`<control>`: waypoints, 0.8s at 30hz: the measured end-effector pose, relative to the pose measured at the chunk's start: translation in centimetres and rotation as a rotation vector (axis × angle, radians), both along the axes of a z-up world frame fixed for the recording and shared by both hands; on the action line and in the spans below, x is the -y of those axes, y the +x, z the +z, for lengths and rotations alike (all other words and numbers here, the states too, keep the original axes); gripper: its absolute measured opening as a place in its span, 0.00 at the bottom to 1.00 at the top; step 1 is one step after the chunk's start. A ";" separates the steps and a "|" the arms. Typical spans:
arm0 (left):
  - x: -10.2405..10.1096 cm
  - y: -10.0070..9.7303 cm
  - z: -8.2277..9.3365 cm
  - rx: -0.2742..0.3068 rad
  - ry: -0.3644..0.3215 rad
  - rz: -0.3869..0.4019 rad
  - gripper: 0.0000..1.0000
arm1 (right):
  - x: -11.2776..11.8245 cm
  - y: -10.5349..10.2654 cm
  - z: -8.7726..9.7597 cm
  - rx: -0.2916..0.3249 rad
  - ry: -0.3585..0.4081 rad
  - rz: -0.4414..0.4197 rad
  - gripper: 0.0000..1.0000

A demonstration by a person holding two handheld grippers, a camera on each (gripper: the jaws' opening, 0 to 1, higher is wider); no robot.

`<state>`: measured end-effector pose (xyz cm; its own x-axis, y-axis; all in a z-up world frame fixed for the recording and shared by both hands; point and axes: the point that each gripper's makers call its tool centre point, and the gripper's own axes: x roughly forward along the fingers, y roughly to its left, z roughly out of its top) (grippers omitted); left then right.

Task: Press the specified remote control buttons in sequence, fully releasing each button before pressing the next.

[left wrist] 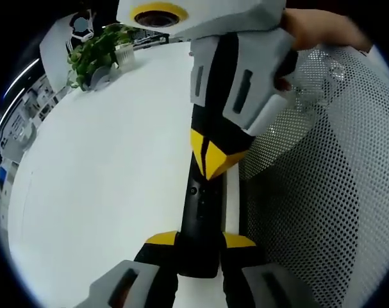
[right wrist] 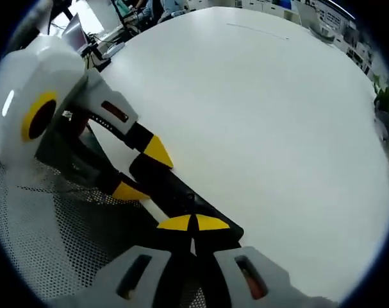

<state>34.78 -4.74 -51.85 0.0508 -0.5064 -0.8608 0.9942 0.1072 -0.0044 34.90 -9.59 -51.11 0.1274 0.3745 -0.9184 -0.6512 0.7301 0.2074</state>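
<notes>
Rising from six o'clock in the left gripper view, the left claw [left wrist: 200, 242] has its yellow-tipped jaws closed on the near end of the slim black remote control [left wrist: 200, 218], which runs away toward twelve o'clock along the edge of the round white worktop [left wrist: 104, 186]. The right claw [left wrist: 215, 162] comes down from twelve o'clock, its yellow tips drawn together to a point on the remote's upper face, near its far end. A person's hand [left wrist: 322, 32] holds that claw at one o'clock. A small green potted plant [left wrist: 98, 54] stands at eleven o'clock on the far part of the worktop. A white perforated mesh surface [left wrist: 329, 192] spreads from two to five o'clock, just beside the remote.

Seen from the right gripper view, the right claw [right wrist: 193, 224] sits at six o'clock with its yellow tips together on the remote control [right wrist: 175, 192]. The remote is a long, flat, dark bar lying diagonally toward ten o'clock; small buttons show faintly on its face. The left claw [right wrist: 140, 172] enters from nine o'clock, one yellow tip on either side of the remote, gripping it. The mesh surface [right wrist: 59, 231] lies at eight o'clock, the worktop [right wrist: 258, 115] from twelve to four. Cluttered desks [right wrist: 111, 32] show blurred at eleven o'clock.
</notes>
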 end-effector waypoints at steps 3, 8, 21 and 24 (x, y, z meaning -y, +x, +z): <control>0.0 0.0 0.0 0.000 0.000 -0.004 0.25 | 0.2 -0.1 0.0 -0.037 0.015 -0.036 0.00; 0.1 0.0 0.0 -0.001 0.002 -0.017 0.25 | 0.4 -0.4 0.0 -0.068 0.022 -0.055 0.00; 0.1 0.0 0.0 0.002 0.011 -0.024 0.25 | 0.8 -1.0 -0.1 -0.056 -0.026 0.036 0.00; 0.1 0.0 0.0 0.003 0.011 -0.026 0.25 | 0.6 -1.1 -0.2 -0.044 -0.041 0.066 0.00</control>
